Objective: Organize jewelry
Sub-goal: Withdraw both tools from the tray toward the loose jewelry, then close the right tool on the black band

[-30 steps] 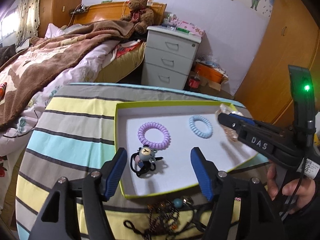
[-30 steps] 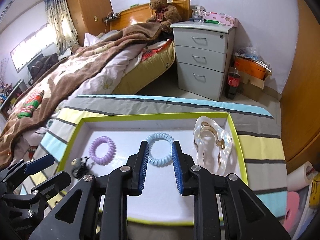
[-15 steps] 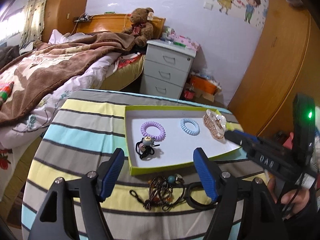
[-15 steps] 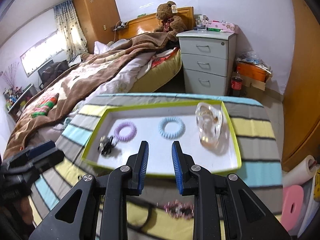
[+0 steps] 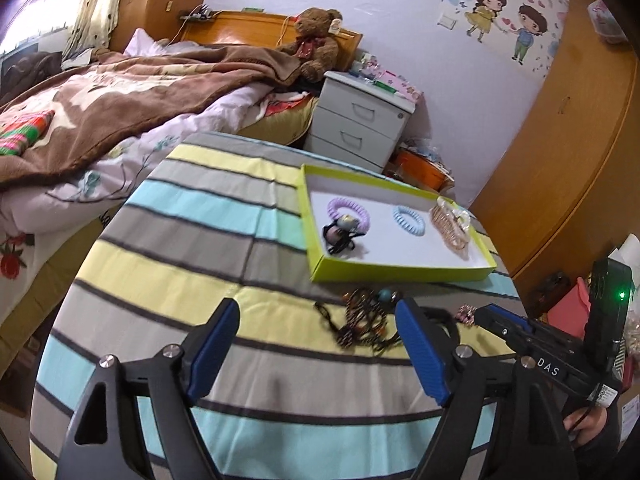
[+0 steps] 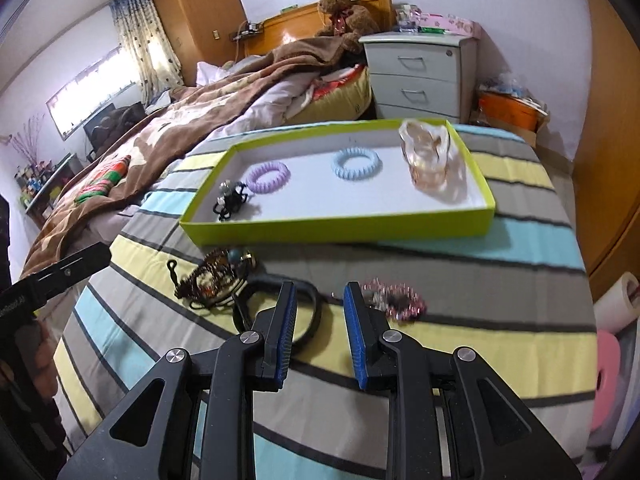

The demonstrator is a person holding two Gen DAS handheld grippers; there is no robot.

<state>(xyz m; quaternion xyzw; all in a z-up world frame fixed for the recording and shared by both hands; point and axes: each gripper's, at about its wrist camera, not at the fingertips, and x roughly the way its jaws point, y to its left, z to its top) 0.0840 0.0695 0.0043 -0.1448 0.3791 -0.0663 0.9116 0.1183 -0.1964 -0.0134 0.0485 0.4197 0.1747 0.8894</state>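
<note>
1. in the left wrist view we see our left gripper (image 5: 318,344) with jaws spread wide and nothing between them, above the striped cloth (image 5: 192,248); beyond it lies the green tray (image 5: 400,270)
2. inside the tray lie a purple coil hair tie (image 5: 348,213), a blue coil hair tie (image 5: 408,220), a clear claw clip (image 5: 452,224) and a black hair tie with a charm (image 5: 340,236)
3. just in front of the tray a dark beaded tangle (image 5: 362,316) sits on the cloth
4. in the right wrist view our right gripper (image 6: 320,332) has jaws parted a little, holding nothing
5. in front of the tray (image 6: 332,232) we see a black band (image 6: 280,308) and a pink beaded bracelet (image 6: 394,300) just by the right fingertip
</note>
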